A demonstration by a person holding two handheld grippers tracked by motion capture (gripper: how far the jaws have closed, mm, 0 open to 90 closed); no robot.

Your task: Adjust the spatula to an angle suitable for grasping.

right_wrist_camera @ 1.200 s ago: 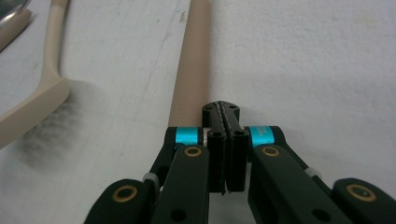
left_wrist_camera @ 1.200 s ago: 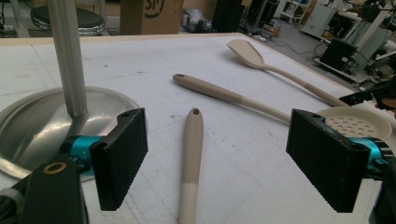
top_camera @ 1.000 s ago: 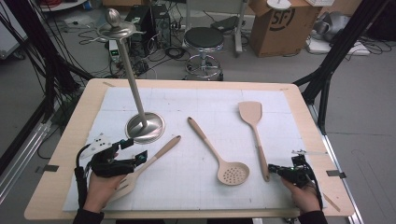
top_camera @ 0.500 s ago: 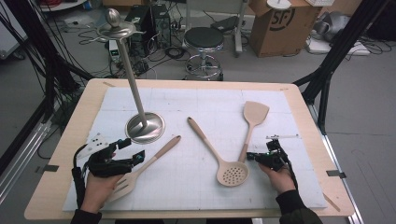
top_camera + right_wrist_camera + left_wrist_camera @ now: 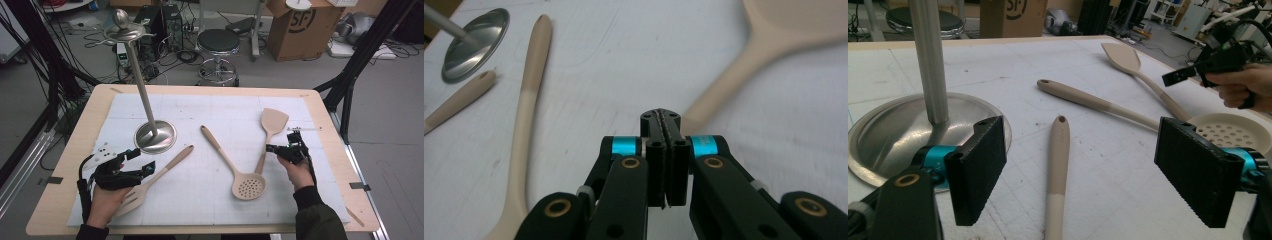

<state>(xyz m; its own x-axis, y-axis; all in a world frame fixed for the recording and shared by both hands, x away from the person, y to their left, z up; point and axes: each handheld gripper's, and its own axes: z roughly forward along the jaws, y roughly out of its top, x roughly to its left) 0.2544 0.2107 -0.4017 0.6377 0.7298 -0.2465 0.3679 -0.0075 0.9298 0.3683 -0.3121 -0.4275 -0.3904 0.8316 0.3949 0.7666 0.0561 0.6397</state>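
Going left to right: the left gripper sits at the near left with its jaws spread wide, straddling the handle of the slotted turner without pinching it. That handle points toward the metal stand. Looks like light, stiff wood or wood-look plastic, smooth enough to slide on the white mat, so I'd clamp the straight handle close to the head, so it doesn't swing. In the middle lies the skimmer, its round head near, handle running far-left. The spatula lies right of it, blade far, handle touching the skimmer's head. The right gripper is pressed fully together on nothing, hovering just beside the spatula's handle; same deal, grab mid-handle.
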